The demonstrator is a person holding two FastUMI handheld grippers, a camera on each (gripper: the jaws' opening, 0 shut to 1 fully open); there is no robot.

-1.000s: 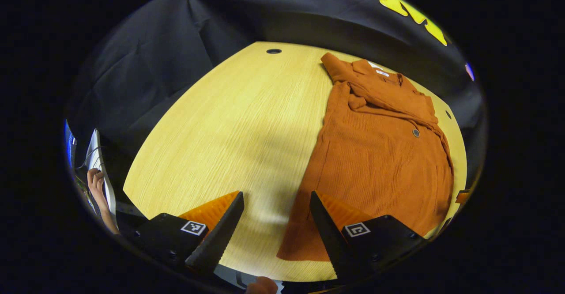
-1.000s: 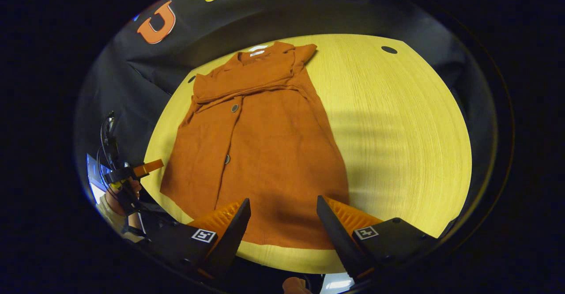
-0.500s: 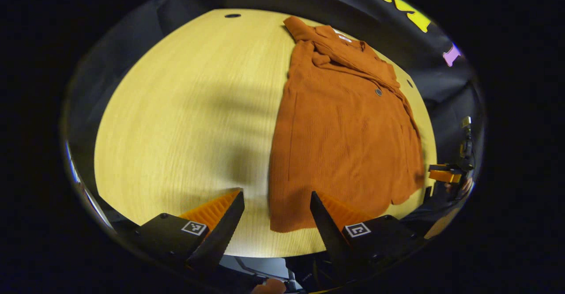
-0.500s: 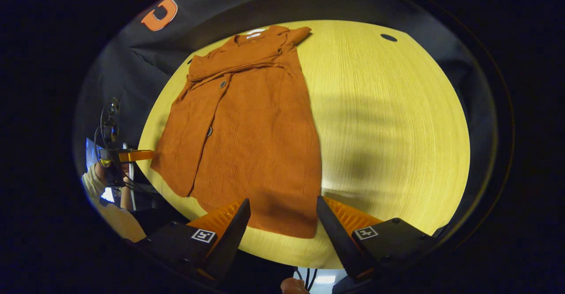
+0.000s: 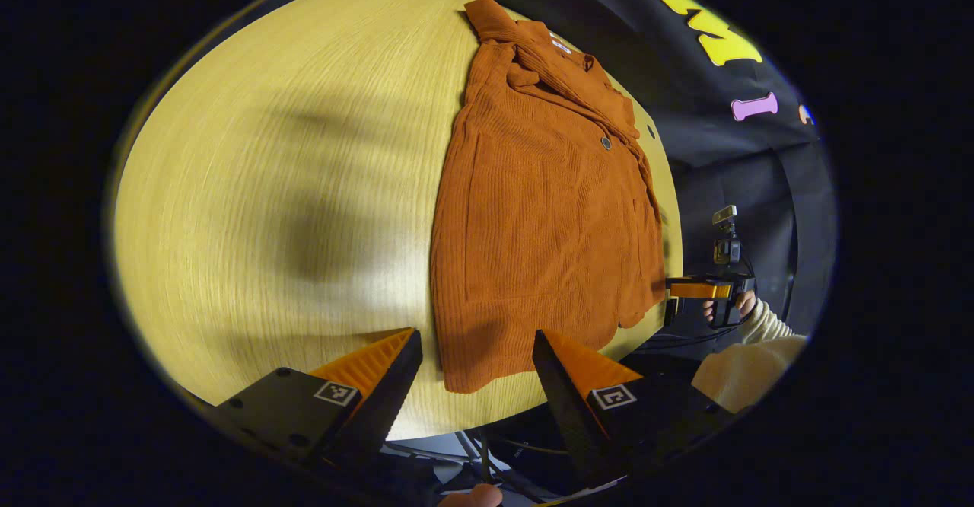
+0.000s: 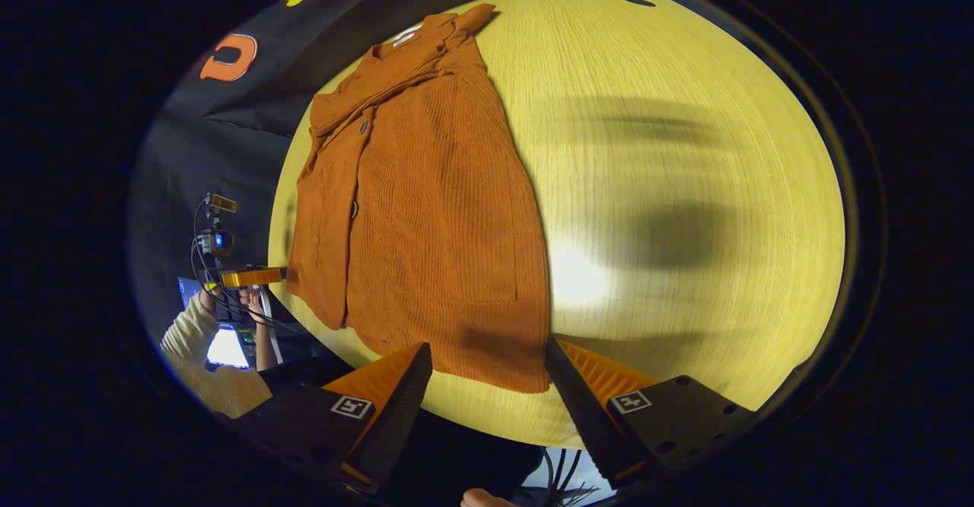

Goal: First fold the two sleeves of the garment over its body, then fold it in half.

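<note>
The garment (image 5: 544, 210) lies flat on the table (image 5: 251, 187), with its long axis running from the near edge to the far edge. The collar (image 5: 559, 58) points to the far side, toward the booth wall, and the hem (image 5: 487, 374) lies close to the near edge. Both sleeves are already folded across the chest, below the collar. A dark button (image 5: 606, 142) sits on the front (a second one shows lower in the right gripper view).

In the left gripper view the garment is on the right half of the table; in the right gripper view (image 6: 426, 210) it is on the left half.

The left gripper (image 5: 475, 374) hovers above the hem corner, jaws spread apart, holding nothing. The right gripper (image 6: 487, 381) hovers above the other hem corner, jaws also spread and empty. Each view also shows the other gripper farther off beside the table edge, held by a hand (image 5: 727, 307) in a light sleeve (image 5: 765, 328).
</note>
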